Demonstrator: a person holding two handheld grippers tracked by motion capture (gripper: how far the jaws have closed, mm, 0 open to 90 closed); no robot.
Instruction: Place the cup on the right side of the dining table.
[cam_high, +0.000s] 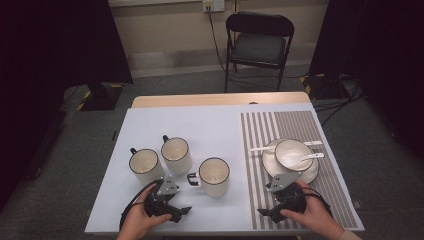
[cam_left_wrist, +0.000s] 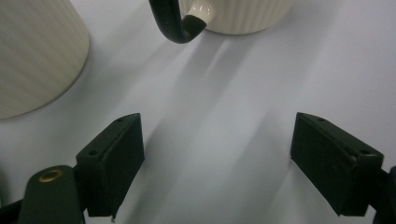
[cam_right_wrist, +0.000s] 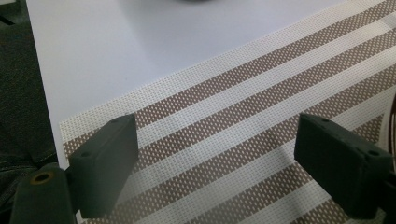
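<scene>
Left gripper (cam_high: 176, 204): held low at the near table edge, jaws spread, nothing between them.
Right gripper (cam_high: 278, 196): held over the striped placemat (cam_high: 300, 125), jaws spread and empty.
Progress: nothing is grasped yet; the work is judged barely begun.
Nearest mug (cam_high: 215, 176): stood just beyond the left gripper, its dark handle (cam_left_wrist: 175, 25) turned toward it.
Other mugs: two (cam_high: 145, 166) (cam_high: 176, 155) are set left of it.
Bowl (cam_high: 293, 154): rested on a plate (cam_high: 311, 174), with spoons.
Surface: white table (cam_high: 200, 125).
Room: a black chair (cam_high: 259, 42) on grey carpet, dark curtains.
</scene>
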